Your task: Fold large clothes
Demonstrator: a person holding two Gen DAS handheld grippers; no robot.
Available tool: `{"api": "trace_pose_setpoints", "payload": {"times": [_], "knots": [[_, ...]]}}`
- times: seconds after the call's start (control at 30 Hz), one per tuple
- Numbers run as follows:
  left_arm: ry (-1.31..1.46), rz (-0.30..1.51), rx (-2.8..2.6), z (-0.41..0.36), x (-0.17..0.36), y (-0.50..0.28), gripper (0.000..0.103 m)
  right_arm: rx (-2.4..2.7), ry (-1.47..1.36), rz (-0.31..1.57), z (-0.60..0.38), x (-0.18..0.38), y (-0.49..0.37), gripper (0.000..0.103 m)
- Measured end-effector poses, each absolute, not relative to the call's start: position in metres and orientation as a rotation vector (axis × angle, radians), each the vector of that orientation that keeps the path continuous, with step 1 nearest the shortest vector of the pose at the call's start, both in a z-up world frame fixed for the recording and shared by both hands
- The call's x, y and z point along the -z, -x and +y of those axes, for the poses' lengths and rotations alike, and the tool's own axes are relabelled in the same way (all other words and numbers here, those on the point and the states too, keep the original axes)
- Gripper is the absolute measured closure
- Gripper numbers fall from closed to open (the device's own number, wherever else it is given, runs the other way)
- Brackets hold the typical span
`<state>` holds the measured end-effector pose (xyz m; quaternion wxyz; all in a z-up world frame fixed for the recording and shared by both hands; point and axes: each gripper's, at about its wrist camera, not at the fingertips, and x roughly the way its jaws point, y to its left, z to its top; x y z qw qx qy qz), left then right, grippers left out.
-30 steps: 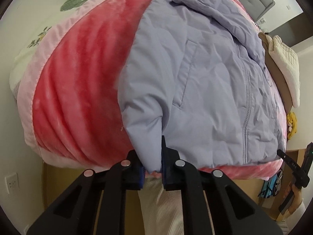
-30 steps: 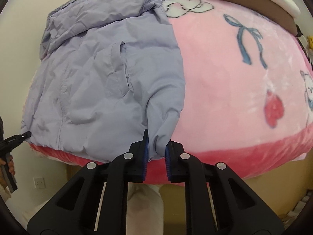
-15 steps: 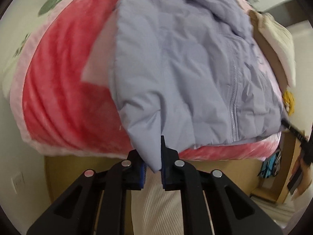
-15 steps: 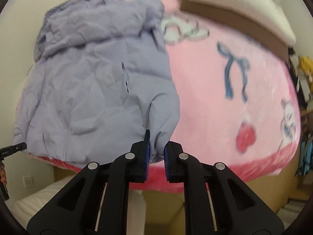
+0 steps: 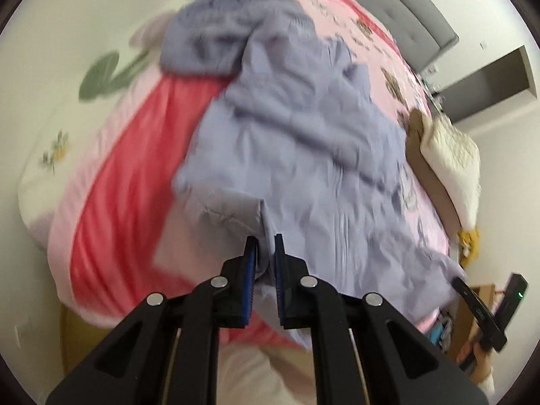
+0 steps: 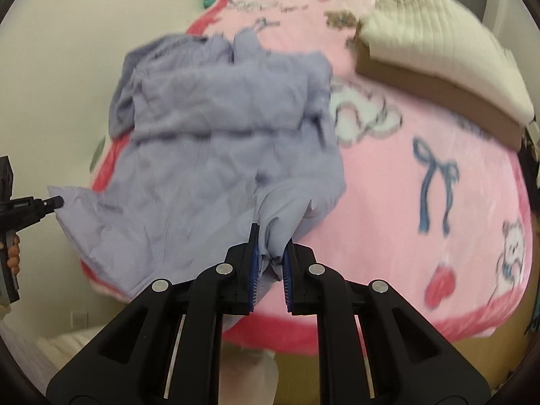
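Observation:
A large lavender padded jacket [image 5: 303, 155] lies on a pink and red blanket [image 5: 128, 175] on the bed. My left gripper [image 5: 264, 246] is shut on the jacket's bottom left hem corner and holds it lifted. My right gripper [image 6: 271, 239] is shut on the bottom right hem corner of the jacket [image 6: 216, 141], also lifted. The lower part of the jacket hangs raised between the two grippers, with the upper part and hood bunched further up the bed. The other gripper shows at the edge of each view [image 5: 486, 317] [image 6: 30, 206].
A cream quilted pillow [image 6: 438, 54] on a brown cushion [image 6: 438, 101] lies at the bed's right side. A grey headboard [image 5: 405, 10] is at the far end. A white flowered sheet [image 5: 67, 108] shows at the bed's left. The bed's near edge is just below the grippers.
Both grippers have risen and moved forward over the bed, lifting the jacket's hem off the blanket. The jacket's lower half now bunches toward its upper half.

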<state>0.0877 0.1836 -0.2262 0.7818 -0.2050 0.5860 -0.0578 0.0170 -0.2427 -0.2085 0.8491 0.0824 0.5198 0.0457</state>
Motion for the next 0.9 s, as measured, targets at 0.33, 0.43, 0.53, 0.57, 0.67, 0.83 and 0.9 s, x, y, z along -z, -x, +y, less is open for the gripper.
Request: {"api": "trace_pose_setpoints", "payload": {"times": [0.33,0.43,0.53,0.57,0.67,0.83,0.9], "knots": [[0.421,1.178,0.004,0.190,0.225,-0.195,0.096,-0.042,-0.170,0.993,-0.248,0.176,-0.136,0.092],[0.431,1.135,-0.028,0.194,0.219,-0.230,0.096,-0.055,-0.129,0.936,-0.254,0.169,-0.184,0.092],[0.412,1.035,-0.049,0.199,0.207,-0.274,0.103,-0.075,-0.118,0.908,-0.261,0.172,-0.237,0.092],[0.428,1.015,-0.042,0.201,0.206,-0.286,0.103,-0.086,-0.122,0.910,-0.263,0.176,-0.253,0.092],[0.461,1.020,-0.048,0.202,0.214,-0.331,0.103,-0.128,-0.078,0.912,-0.261,0.198,-0.301,0.092],[0.344,1.021,0.027,0.174,0.229,-0.366,0.103,-0.135,-0.056,0.939,-0.264,0.239,-0.351,0.092],[0.300,1.039,0.046,0.164,0.236,-0.367,0.103,-0.120,-0.074,0.972,-0.268,0.256,-0.364,0.092]]}}
